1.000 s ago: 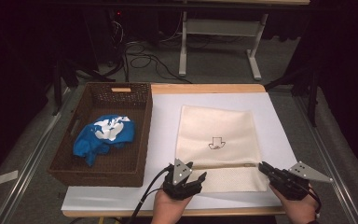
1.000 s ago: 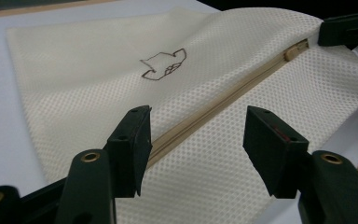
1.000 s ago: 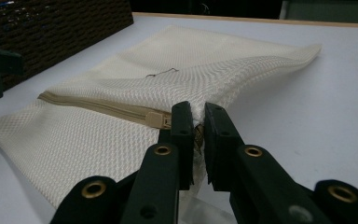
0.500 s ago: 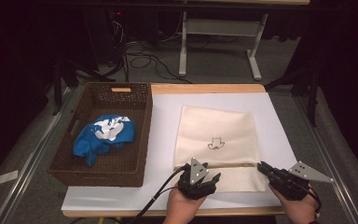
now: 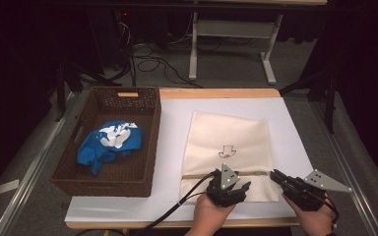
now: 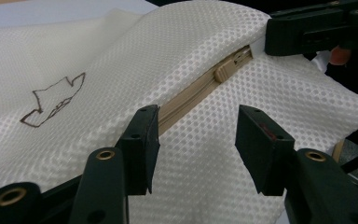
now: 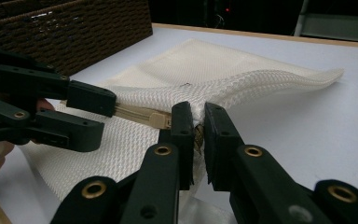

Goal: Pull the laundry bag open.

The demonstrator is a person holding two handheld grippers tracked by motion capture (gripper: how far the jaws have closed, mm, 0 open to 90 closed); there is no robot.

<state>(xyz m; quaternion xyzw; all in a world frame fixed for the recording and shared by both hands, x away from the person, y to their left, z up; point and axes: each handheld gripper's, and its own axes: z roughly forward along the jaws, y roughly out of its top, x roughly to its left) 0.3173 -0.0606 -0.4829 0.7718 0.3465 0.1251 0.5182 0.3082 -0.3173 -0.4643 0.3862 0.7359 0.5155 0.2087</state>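
Meanwhile, right tool (image 7: 196, 135) clamps the mesh bag's (image 5: 229, 142) zipper-end edge; left tool (image 6: 193, 140), closing, straddles the zipper (image 6: 200, 91) untouched.

The wicker basket (image 5: 109, 142) walls off the tabletop's (image 5: 295, 132) left side. Right of the mesh bag (image 5: 229, 147), white tabletop lies bare. Near the front edge, the left hand-held gripper (image 5: 234, 189) and right hand-held gripper (image 5: 278, 177) crowd the zipper (image 6: 200, 91).

We are counting one mesh zip bag (image 5: 229, 152), one wicker basket (image 5: 147, 142), one blue cloth (image 5: 107, 145), and two hand-held grippers: left hand-held gripper (image 5: 236, 189), right hand-held gripper (image 5: 275, 175).
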